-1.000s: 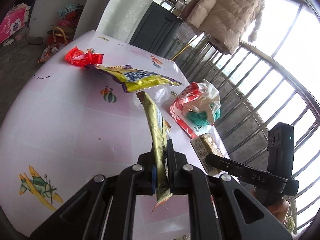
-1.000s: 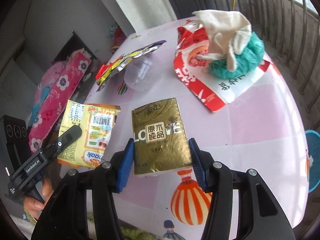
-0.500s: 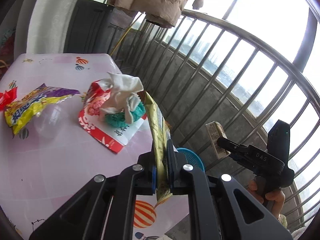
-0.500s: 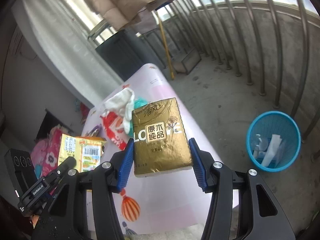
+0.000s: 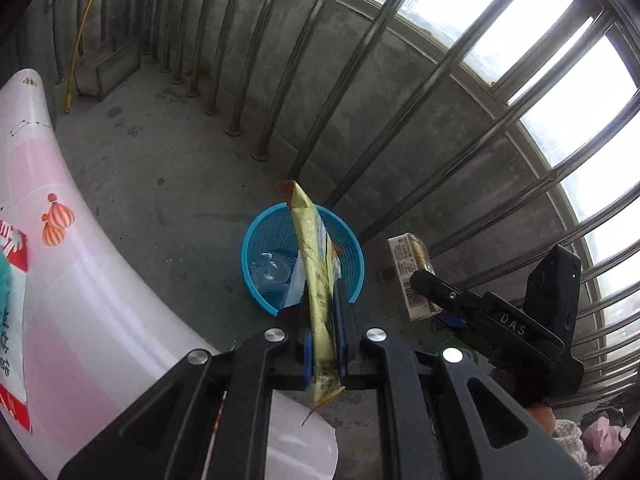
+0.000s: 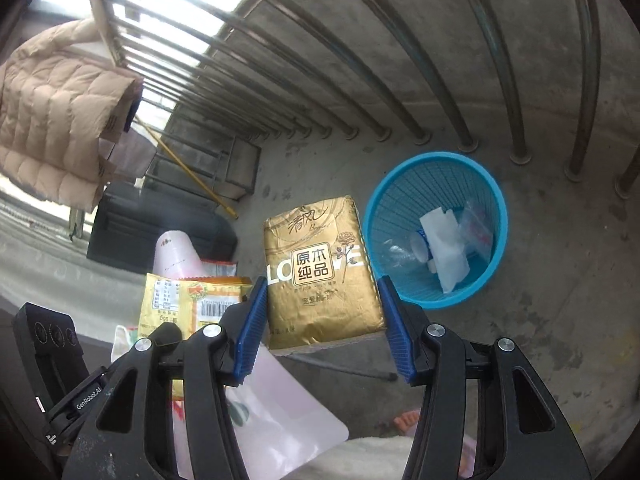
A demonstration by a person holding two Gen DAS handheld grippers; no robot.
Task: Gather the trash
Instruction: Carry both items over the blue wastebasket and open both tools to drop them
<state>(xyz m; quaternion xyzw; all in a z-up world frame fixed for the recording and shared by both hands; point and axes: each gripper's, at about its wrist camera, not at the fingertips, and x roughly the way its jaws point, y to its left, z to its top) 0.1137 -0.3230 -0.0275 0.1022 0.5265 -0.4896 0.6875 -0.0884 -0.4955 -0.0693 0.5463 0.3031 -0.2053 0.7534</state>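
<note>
My left gripper (image 5: 324,320) is shut on a yellow snack wrapper (image 5: 314,264), held edge-on above a blue mesh trash basket (image 5: 256,236) on the concrete floor. My right gripper (image 6: 322,320) is shut on a gold tissue pack (image 6: 320,268) and holds it in the air to the left of the basket (image 6: 400,200). The basket holds white paper and clear plastic. The tissue pack (image 5: 412,272) in the right gripper (image 5: 436,284) also shows in the left wrist view, right of the basket. The wrapper (image 6: 188,304) shows in the right wrist view at the left.
The pink patterned table (image 5: 80,300) lies to the left with a red and white bag (image 5: 12,264) on it. Metal railing bars (image 5: 360,92) stand close behind the basket. A beige padded jacket (image 6: 56,108) hangs on the railing. A yellow-handled tool (image 6: 192,172) leans by a dark cabinet.
Both grippers have swung away from the table toward the floor and the railing, carrying the wrapper and the tissue pack. The blue basket now lies right under the left gripper.
</note>
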